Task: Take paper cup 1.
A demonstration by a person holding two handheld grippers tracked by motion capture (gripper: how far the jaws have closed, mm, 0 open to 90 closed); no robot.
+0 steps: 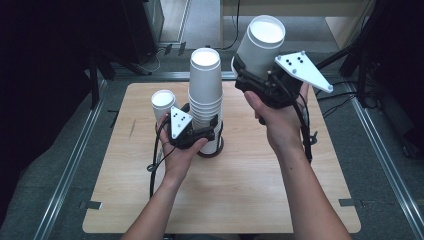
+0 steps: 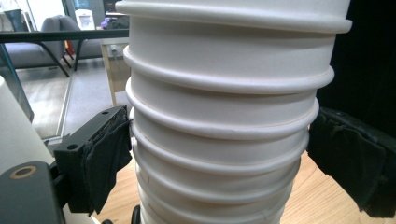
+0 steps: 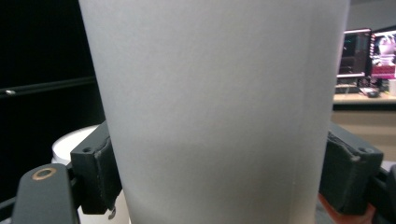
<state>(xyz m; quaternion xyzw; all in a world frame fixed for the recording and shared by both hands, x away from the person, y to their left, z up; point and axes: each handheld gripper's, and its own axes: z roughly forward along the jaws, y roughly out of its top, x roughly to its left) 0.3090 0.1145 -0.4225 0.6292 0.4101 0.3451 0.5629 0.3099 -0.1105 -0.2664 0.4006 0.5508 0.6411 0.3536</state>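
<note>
A tall stack of white paper cups stands on a dark round base at the middle of the wooden table. My left gripper is shut on the stack's lower part. In the left gripper view both black pads press the ribbed stack, with my left gripper around it. A single white cup stands upright just left of the stack. Up at the right, my right gripper is shut on another white cup, lifted and tilted, mouth up. That cup sits between the pads of my right gripper.
Metal rails run along both sides of the table, and dark stands and cables sit behind it. A cable trails from the left gripper over the table. The near half of the tabletop is bare wood.
</note>
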